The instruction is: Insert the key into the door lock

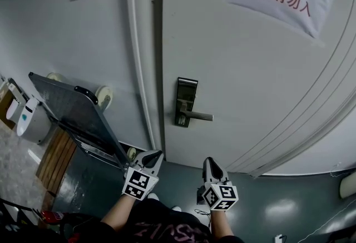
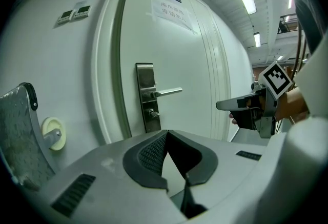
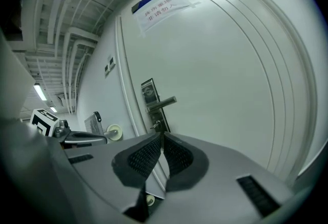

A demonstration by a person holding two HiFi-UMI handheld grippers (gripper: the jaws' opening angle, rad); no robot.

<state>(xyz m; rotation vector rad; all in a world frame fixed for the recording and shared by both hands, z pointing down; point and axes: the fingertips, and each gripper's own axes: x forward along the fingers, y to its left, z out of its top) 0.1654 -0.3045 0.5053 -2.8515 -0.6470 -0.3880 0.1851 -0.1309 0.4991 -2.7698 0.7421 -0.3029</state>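
Hovering at the bottom centre of the head view, the left gripper (image 1: 154, 154) and right gripper (image 1: 209, 162) both pointed at the white door (image 1: 250, 80), apart from it. Each pair of fingers was together, tips touching. The door lock (image 1: 181, 120) sat mid-frame, just under the handle (image 1: 200, 117).

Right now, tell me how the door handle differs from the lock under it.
The handle is a long lever that sticks out level toward the right, while the lock is a short round stub pointing straight out of the door. The handle sits higher on the metal plate, with the lock just beneath it. The handle is much the larger of the two. Both are silvery metal and share that plate.
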